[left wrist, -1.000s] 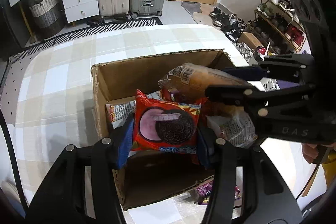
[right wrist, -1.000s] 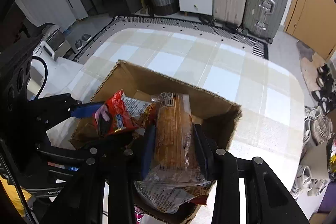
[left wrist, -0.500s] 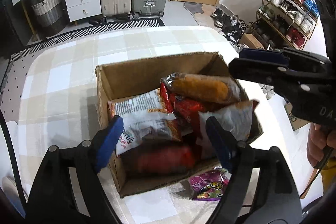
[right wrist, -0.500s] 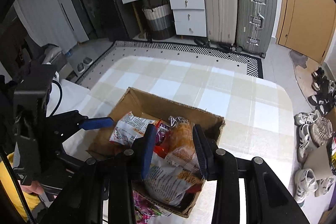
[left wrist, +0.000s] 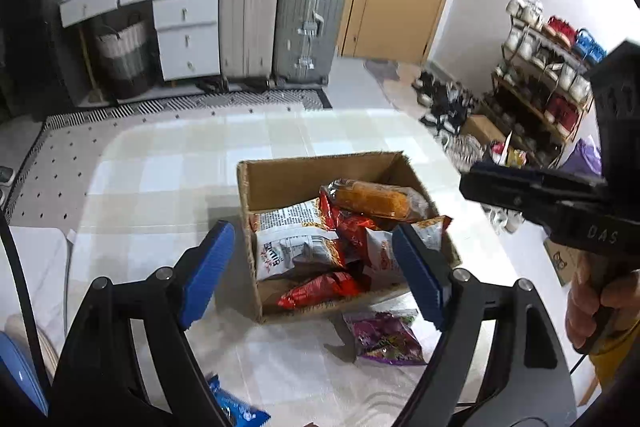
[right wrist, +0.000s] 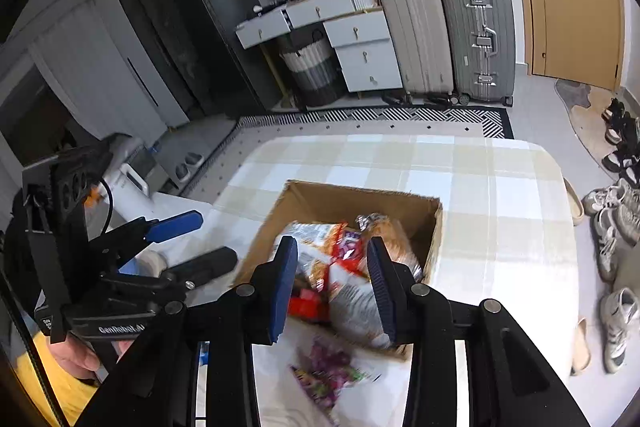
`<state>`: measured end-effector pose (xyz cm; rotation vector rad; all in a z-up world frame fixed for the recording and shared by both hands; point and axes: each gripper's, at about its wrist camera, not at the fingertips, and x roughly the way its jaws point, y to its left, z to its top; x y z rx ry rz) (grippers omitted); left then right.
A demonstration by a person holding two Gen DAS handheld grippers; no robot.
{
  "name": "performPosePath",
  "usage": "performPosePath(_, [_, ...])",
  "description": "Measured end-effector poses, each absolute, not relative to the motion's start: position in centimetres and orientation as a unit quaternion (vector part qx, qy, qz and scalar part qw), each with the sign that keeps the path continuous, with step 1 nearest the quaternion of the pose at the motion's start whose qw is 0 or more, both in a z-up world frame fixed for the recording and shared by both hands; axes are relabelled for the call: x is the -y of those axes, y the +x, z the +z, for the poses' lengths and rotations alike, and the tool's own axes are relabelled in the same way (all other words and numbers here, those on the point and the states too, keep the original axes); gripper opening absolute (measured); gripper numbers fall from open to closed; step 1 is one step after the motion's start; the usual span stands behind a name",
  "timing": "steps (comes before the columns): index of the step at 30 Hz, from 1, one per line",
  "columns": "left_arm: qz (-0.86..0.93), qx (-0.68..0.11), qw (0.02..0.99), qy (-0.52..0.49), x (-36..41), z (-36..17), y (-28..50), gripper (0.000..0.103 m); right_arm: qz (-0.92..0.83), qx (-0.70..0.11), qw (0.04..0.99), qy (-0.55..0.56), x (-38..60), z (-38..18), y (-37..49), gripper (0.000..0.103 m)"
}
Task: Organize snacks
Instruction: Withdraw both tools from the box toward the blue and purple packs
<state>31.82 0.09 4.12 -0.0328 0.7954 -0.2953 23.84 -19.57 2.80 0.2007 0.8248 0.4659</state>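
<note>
Snacks are seen piled in an open cardboard box (left wrist: pixel 280 183) standing on a table (left wrist: pixel 168 187) covered with a pale checked cloth. At the back of the box lies an orange pack (left wrist: pixel 372 201) in clear wrap; a white printed bag (left wrist: pixel 296 247) is propped against the left wall, and red packs (left wrist: pixel 320 289) are wedged at the front. A purple pack (left wrist: pixel 384 337) is left flat on the cloth just in front of the box, outside it, and the corner of a blue pack (left wrist: pixel 236 407) is seen at the near edge, well apart from the box.

The left gripper (left wrist: pixel 312 273) is held above the front of the box with its blue pads (left wrist: pixel 206 271) spread wide; its jaws have just been opening, and nothing is held between them. The right gripper (right wrist: pixel 332 283) is held over the near end of the box with its pads (right wrist: pixel 284 283) set at a narrow gap; nothing is gripped, the packs being seen through the gap in the box below. In the right wrist view the contents are blurred. A hand (left wrist: pixel 592 301) is seen on the right gripper's handle.

Two suitcases (right wrist: pixel 448 31) are stood against the far wall beside white drawers (right wrist: pixel 360 47).
</note>
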Motion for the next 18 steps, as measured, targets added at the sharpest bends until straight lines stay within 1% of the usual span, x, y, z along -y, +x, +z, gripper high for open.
performPosePath(2, [-0.135, -0.371, 0.919, -0.019, -0.8, 5.2, 29.8, 0.083, 0.228, -0.387, 0.887, 0.106, 19.6, 3.2, 22.3, 0.037])
performPosePath(7, [-0.132, -0.352, 0.926, -0.027, -1.7, 7.2, 24.7, 0.083, 0.232, -0.359, 0.897, 0.115, 19.0, 4.4, 17.6, 0.037])
performPosePath(9, [-0.134, -0.345, 0.929, -0.029, -1.9, 7.9, 22.7, 0.083, 0.237, -0.344, 0.899, 0.131, 19.0, 4.9, 15.5, 0.045])
performPosePath(10, [-0.136, -0.339, 0.93, -0.03, -2.1, 8.4, 21.4, 0.083, 0.234, -0.336, 0.902, 0.135, 18.9, 5.1, 14.3, 0.052])
performPosePath(15, [-0.131, -0.314, 0.94, -0.029, -2.4, 10.0, 15.4, 0.085, 0.227, -0.303, 0.918, 0.119, 18.1, 5.9, 9.1, 0.053])
performPosePath(16, [-0.132, -0.309, 0.941, -0.033, -2.6, 10.3, 14.1, 0.085, 0.226, -0.297, 0.92, 0.116, 17.9, 6.0, 8.0, 0.056])
performPosePath(17, [-0.133, -0.306, 0.942, -0.036, -2.7, 10.4, 13.0, 0.086, 0.227, -0.293, 0.922, 0.115, 17.7, 6.0, 7.3, 0.064])
performPosePath(18, [-0.133, -0.302, 0.943, -0.038, -2.8, 10.6, 11.9, 0.086, 0.227, -0.287, 0.924, 0.114, 17.6, 6.0, 6.4, 0.069])
